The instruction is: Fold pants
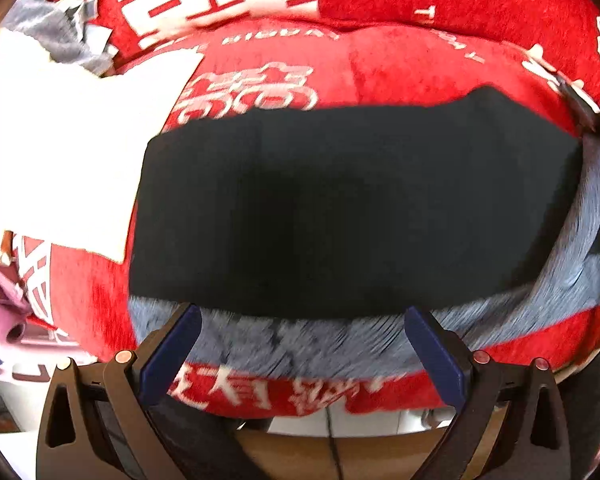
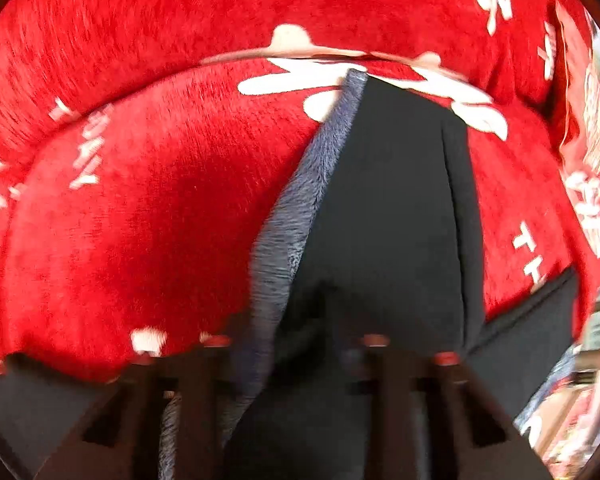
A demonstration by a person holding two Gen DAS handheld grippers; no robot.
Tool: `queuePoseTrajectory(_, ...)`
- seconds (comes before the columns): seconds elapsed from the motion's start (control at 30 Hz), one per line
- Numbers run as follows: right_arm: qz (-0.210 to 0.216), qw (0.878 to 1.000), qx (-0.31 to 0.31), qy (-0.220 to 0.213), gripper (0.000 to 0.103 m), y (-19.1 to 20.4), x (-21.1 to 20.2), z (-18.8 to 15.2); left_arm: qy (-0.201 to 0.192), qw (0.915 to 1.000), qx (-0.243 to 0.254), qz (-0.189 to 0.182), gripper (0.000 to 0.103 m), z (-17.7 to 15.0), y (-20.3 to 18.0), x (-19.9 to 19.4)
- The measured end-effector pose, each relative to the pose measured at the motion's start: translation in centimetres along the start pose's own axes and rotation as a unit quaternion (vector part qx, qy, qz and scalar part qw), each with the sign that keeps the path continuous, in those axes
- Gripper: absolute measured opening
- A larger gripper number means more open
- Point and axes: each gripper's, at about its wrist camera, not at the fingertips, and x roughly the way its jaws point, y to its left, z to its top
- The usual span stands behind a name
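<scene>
Pants (image 1: 340, 208): black, fleece-lined in grey, lying as a flat folded band across the red blanket (image 1: 420, 52). The grey lining shows along the near edge and at the right end.

Left gripper (image 1: 304, 344): jaws spread wide, poised over the near edge with the blue pads (image 1: 172, 356) clear of the cloth. Nothing held.

Right gripper (image 2: 300, 344): blurred and dark in its own view; jaws pressed together at the end of the pants. The cloth runs up to them, so it appears pinched, but the blur prevents confirming how many layers are caught.

White sheet (image 1: 68, 152): lies just beside the left end of the pants.

Risks, as judged:
- A shallow right pinch may take only the top layer; lifting would then peel the fold apart
- With one end unheld, a lift by the right alone would drag and skew the band
- The plush blanket may bunch or rise with the cloth if the left jaws close too deep
</scene>
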Motion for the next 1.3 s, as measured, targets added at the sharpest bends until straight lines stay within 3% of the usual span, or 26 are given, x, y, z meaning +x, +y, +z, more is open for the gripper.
queuePoseTrajectory(0.13, 0.027, 0.997, 0.045, -0.061, 0.011, -4.7, -5.1, -4.0, -0.012, 0.9996, 0.024, -0.011, 0.102, 2.6, -3.3, -0.4)
queuePoseTrajectory(0.23, 0.025, 0.994, 0.072, -0.078, 0.011, -7.6, -7.1, -7.7, -0.004, 0.9986, 0.045, -0.026, 0.102, 4.1, -6.5, 0.3)
queuePoseTrajectory(0.4, 0.013, 0.992, 0.106, -0.064, 0.011, -12.3, -6.5, -12.9, 0.018, 0.9941, 0.104, -0.026, 0.102, 3.4, -11.6, 2.4)
queuePoseTrajectory(0.5, 0.032, 0.993, 0.102, -0.043, 0.012, -13.5, -6.0, -13.9, -0.007, 0.9949, 0.098, -0.019, 0.102, 2.2, -11.8, 2.0)
queuePoseTrajectory(0.57, 0.036, 0.993, 0.099, -0.047, 0.021, -13.7, -6.4, -13.5, 0.006, 0.995, 0.091, -0.041, 0.102, 1.9, -11.0, 1.8)
queuePoseTrajectory(0.6, 0.035, 0.993, 0.093, -0.057, 0.035, -13.5, -6.8, -13.0, 0.016, 0.9948, 0.086, -0.052, 0.102, 1.7, -10.6, 2.0)
queuePoseTrajectory(0.63, 0.031, 0.993, 0.089, -0.071, 0.06, -13.0, -7.3, -12.1, 0.03, 0.9943, 0.081, -0.063, 0.103, 1.5, -10.2, 2.3)
queuePoseTrajectory(0.7, 0.029, 0.991, 0.084, -0.099, 0.095, -11.6, -8.0, -9.7, 0.045, 0.9935, 0.081, -0.066, 0.103, 1.1, -9.8, 2.7)
queuePoseTrajectory(0.73, 0.03, 0.991, 0.079, -0.106, 0.095, -10.9, -8.1, -8.6, 0.04, 0.9936, 0.091, -0.053, 0.103, 0.8, -9.9, 2.5)
queuePoseTrajectory(0.77, 0.028, 0.991, 0.076, -0.107, 0.095, -10.3, -7.8, -7.1, 0.038, 0.9935, 0.097, -0.046, 0.103, 0.6, -10.0, 2.4)
queuePoseTrajectory(0.9, 0.025, 0.996, 0.078, -0.043, 0.096, -5.7, -4.9, 0.5, 0.041, 0.9942, 0.088, -0.046, 0.103, 0.7, -9.7, 1.8)
queuePoseTrajectory(1.0, -0.009, 0.999, 0.043, 0.014, 0.096, -1.7, -1.0, 5.3, 0.045, 0.9958, 0.068, -0.042, 0.103, 0.4, -8.7, 1.5)
queuePoseTrajectory(1.07, -0.026, 0.998, 0.031, 0.048, 0.096, -0.2, 1.5, 6.6, 0.05, 0.9964, 0.055, -0.042, 0.103, 0.5, -7.8, 1.5)
queuePoseTrajectory(1.17, -0.084, 0.989, 0.009, 0.12, 0.094, 0.5, 5.8, 6.8, 0.054, 0.997, 0.039, -0.04, 0.103, 0.5, -6.8, 1.8)
queuePoseTrajectory(1.2, -0.069, 0.992, 0.018, 0.106, 0.094, 0.1, 5.7, 6.6, 0.054, 0.997, 0.037, -0.04, 0.103, 0.7, -6.6, 1.9)
queuePoseTrajectory(1.27, -0.076, 0.993, 0.036, 0.082, 0.064, -1.3, 4.4, 6.2, 0.055, 0.9968, 0.031, -0.049, 0.103, 1.6, -6.2, 2.1)
queuePoseTrajectory(1.3, -0.077, 0.994, 0.016, 0.079, 0.03, -1.6, 3.8, 5.9, 0.056, 0.9967, 0.029, -0.052, 0.103, 2.0, -6.4, 2.2)
